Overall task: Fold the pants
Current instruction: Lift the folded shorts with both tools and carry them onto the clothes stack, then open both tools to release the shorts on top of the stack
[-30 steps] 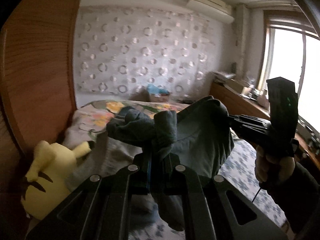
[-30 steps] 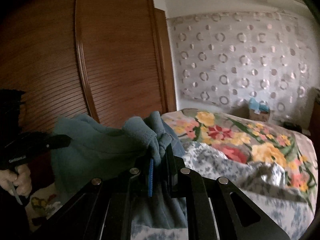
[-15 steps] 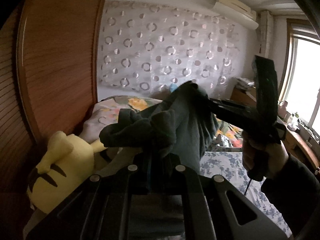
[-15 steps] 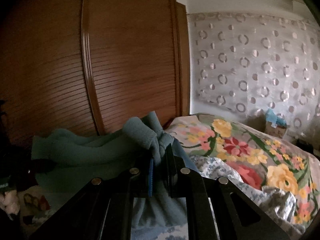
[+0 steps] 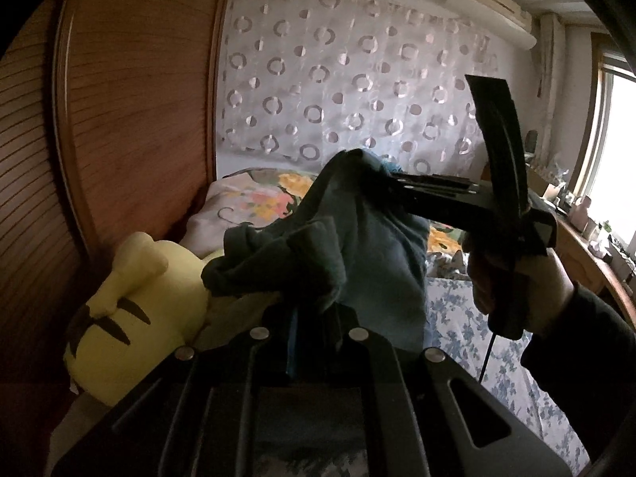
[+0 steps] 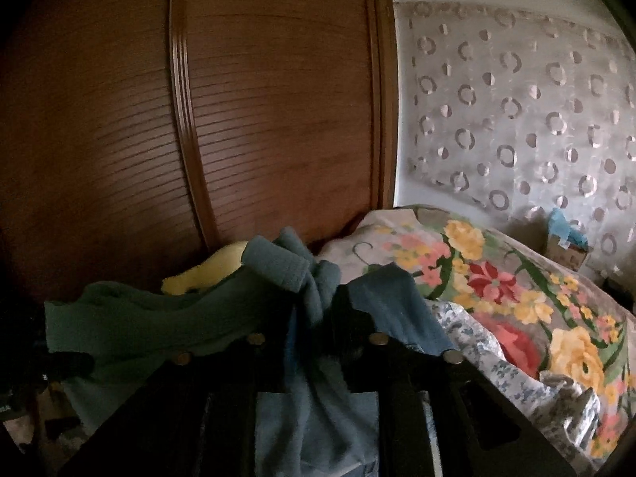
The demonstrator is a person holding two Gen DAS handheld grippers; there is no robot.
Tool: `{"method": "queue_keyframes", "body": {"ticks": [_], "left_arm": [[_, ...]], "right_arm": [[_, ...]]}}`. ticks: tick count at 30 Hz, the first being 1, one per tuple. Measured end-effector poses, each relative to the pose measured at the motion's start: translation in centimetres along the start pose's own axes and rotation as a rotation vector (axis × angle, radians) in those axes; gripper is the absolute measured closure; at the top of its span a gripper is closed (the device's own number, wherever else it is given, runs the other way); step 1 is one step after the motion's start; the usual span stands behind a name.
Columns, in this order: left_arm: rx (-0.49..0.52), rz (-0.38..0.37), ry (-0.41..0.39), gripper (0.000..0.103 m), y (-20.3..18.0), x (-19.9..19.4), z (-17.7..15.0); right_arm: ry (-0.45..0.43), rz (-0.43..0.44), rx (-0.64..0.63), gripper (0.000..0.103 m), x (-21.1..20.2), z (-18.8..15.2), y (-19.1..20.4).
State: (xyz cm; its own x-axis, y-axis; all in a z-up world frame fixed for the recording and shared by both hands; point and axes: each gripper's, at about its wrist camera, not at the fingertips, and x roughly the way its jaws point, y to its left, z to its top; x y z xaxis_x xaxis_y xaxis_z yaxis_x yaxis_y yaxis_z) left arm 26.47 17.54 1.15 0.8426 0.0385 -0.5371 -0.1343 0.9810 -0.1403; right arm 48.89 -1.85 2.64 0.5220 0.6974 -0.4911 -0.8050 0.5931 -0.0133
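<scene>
Bedroom, mid-fold: the left gripper (image 5: 312,318) is clamped tight on a bunched edge of the teal pants (image 5: 369,246), its two fingers pressed together with the cloth pinched between them and rising just ahead of the tips. From there the fabric runs forward and up to the right gripper (image 5: 391,183), seen in the left wrist view ahead and to the right, gripped by a hand (image 5: 512,282) in a dark sleeve (image 5: 588,353). In its own view the right gripper (image 6: 318,314) has a thick ribbed fold of the pants (image 6: 278,266) standing between its fingers; its jaws have just been opening, and a narrow gap now shows there — whether the pads still press on the cloth cannot be told in the dim light. The garment hangs between the two tools, off the bed, with one dark green stretch trailing away to the left of the right gripper and a bluer panel draping down over its frame. Below and left of the left gripper lies a yellow plush toy (image 5: 131,310) with black-tipped ears, against the wooden wardrobe (image 5: 131,119). Beyond both tools spreads a floral quilt (image 6: 497,278) over a blue-flowered sheet (image 5: 461,310) — and behind that, a sheer curtain (image 5: 357,91) patterned with rings. An air conditioner (image 5: 489,4) is mounted high on the wall, and a window (image 5: 620,151) glows far to the right of the left gripper.
</scene>
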Motion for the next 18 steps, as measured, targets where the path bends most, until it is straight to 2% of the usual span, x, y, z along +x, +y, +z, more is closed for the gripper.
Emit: {"method": "queue_keyframes", "body": {"ticks": [4,6,7,8,10,11,16,18], "left_arm": [[0.015,0.022,0.017,0.094,-0.2,0.0,-0.1],[0.025,0.033,0.023,0.091,-0.1,0.0,-0.1],[0.034,0.042,0.023,0.086,-0.3,-0.1,-0.1],[0.042,0.046,0.019,0.077,-0.4,-0.2,-0.2],[0.056,0.031,0.005,0.064,-0.6,-0.6,-0.2],[0.059,0.027,0.003,0.061,-0.6,-0.6,-0.3],[0.086,0.021,0.024,0.059,-1.3,-0.9,-0.7],[0.099,0.015,0.022,0.052,-1.5,-0.9,-0.9]], "right_arm": [[-0.014,0.018,0.037,0.073,-0.3,0.0,-1.3],[-0.024,0.017,0.071,0.068,-0.7,-0.4,-2.4],[-0.033,0.011,0.087,0.064,-0.9,-0.7,-2.8],[-0.042,0.004,0.103,0.062,-1.3,-1.1,-3.4],[-0.047,0.001,0.125,0.060,-2.0,-2.0,-4.0],[-0.050,0.004,0.133,0.060,-2.3,-2.4,-4.3],[-0.037,-0.027,0.141,0.059,-2.8,-3.7,-4.6],[-0.025,-0.044,0.151,0.059,-2.6,-3.9,-4.2]]}}
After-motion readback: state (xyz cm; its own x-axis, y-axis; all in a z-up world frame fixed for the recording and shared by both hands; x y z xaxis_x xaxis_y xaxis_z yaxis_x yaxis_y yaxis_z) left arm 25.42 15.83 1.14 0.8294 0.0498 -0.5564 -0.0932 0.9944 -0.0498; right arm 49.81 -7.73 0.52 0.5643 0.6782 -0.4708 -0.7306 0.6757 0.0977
